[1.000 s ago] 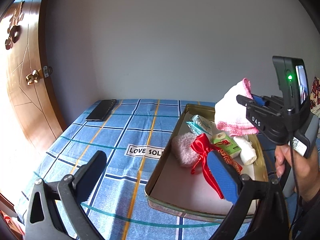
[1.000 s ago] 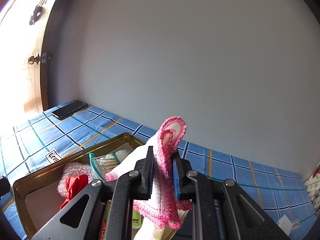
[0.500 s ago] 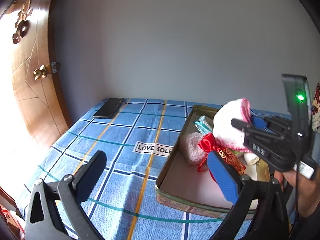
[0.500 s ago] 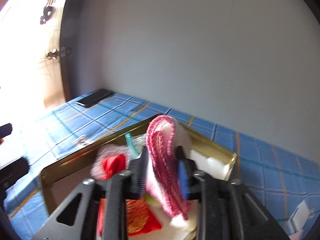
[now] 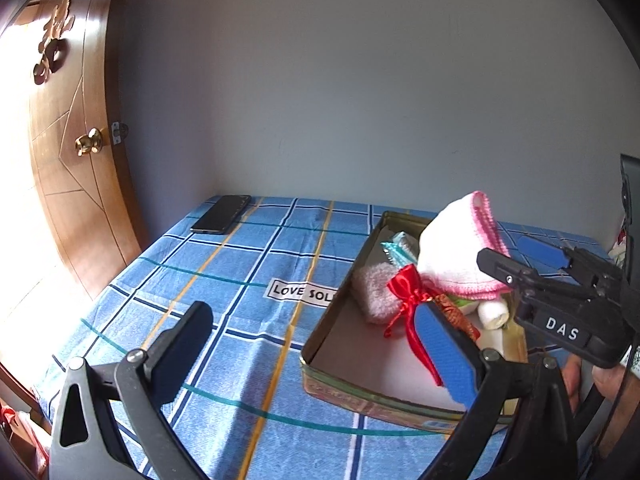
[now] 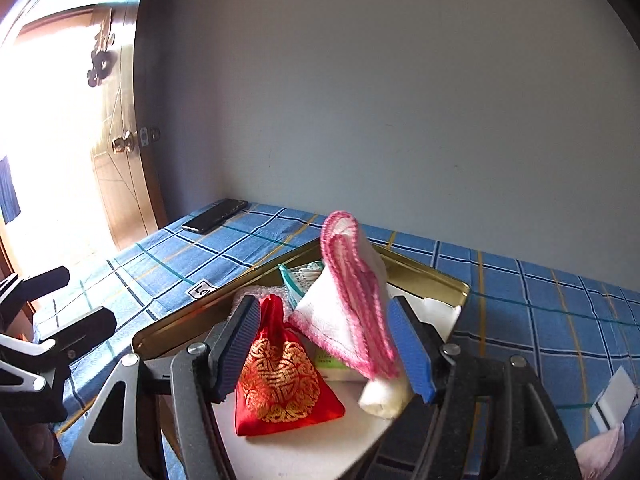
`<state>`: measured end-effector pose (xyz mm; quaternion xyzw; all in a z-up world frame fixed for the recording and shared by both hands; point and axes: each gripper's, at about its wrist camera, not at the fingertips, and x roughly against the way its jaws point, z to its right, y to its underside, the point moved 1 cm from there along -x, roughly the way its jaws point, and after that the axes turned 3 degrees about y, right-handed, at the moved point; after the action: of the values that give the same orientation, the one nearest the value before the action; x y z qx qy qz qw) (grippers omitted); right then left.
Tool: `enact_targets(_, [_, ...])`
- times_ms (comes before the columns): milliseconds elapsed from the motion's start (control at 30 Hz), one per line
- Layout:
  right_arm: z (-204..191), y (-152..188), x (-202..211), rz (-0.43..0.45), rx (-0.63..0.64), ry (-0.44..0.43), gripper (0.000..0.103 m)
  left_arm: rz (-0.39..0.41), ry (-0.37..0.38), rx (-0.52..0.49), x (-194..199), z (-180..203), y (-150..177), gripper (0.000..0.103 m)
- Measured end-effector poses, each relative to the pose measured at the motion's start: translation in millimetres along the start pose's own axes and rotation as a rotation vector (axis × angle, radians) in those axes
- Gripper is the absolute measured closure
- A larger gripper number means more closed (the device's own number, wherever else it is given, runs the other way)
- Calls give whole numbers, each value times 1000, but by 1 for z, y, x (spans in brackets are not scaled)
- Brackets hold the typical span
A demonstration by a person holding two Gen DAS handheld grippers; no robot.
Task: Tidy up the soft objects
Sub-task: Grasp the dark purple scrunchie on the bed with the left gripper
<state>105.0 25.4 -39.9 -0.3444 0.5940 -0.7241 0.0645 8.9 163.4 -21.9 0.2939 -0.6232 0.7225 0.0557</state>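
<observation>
A white cloth with a pink crocheted edge (image 6: 344, 308) stands folded on the pile in the gold tin (image 6: 424, 276). It is between the pads of my right gripper (image 6: 323, 304), whose jaws are opening and no longer press it. In the left wrist view the same cloth (image 5: 456, 256) sits at the tin's (image 5: 340, 380) far end, with the right gripper (image 5: 508, 256) around it. Under it lie a red embroidered pouch (image 6: 280, 384), a white roll (image 6: 384, 396), a pink fluffy piece (image 5: 372, 292) and a teal packet (image 5: 396, 246). My left gripper (image 5: 312, 348) hangs open before the tin's near corner, holding nothing.
A black phone (image 5: 222, 219) lies at the far left corner of the blue checked tablecloth (image 5: 240, 300). A wooden door (image 5: 68, 184) stands to the left and a grey wall behind. At the right edge lie a white block (image 6: 612, 396) and a pale pink cloth (image 6: 600, 456).
The right gripper carried the pink-edged cloth leftward over the tin and lower, then its jaws spread from a tight pinch. The cloth now rests on the pile. The left gripper stayed put.
</observation>
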Motion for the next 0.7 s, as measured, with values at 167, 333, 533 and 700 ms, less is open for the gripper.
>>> enact_targets(167, [12, 4, 18, 30, -21, 13, 35, 8, 16, -27, 5, 18, -1, 1])
enact_targets(333, [41, 21, 41, 59, -51, 85, 35, 8, 63, -77, 5, 49, 1, 1])
enact_targets(533, [96, 45, 68, 68, -132, 200, 35, -3, 139, -139, 2, 102, 4, 1])
enact_targets(700, [152, 69, 89, 66, -233, 306, 34, -6, 187, -198, -2, 146, 8, 1])
